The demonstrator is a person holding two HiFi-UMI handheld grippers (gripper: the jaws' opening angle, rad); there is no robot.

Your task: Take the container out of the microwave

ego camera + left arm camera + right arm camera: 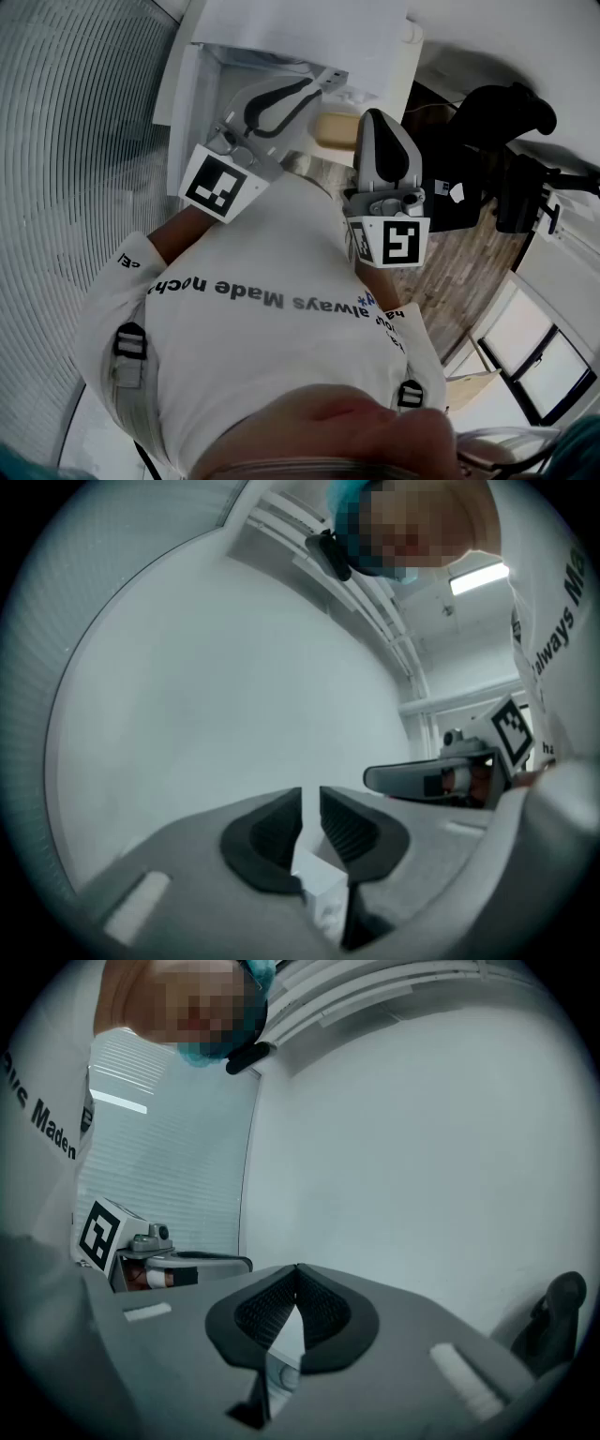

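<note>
No microwave or container can be made out in any view. In the head view both grippers are held level in front of the person's white shirt (281, 319). My left gripper (314, 89) has its marker cube (217, 183) at the left. In the left gripper view its jaws (311, 819) stand a narrow gap apart with nothing between them, facing a bare white wall. My right gripper (372, 117) is beside it; in the right gripper view its pads (319, 1312) meet at the tips (296, 1271) and hold nothing. A small tan object (333, 129) shows between the two grippers; I cannot tell what it is.
A white boxy surface (309, 37) lies beyond the grippers. Slatted blinds (75, 112) fill the left side. A black office chair (487, 141) stands at the right on a wooden floor (459, 272). Each gripper view catches the other gripper (441, 775) (159, 1265) alongside.
</note>
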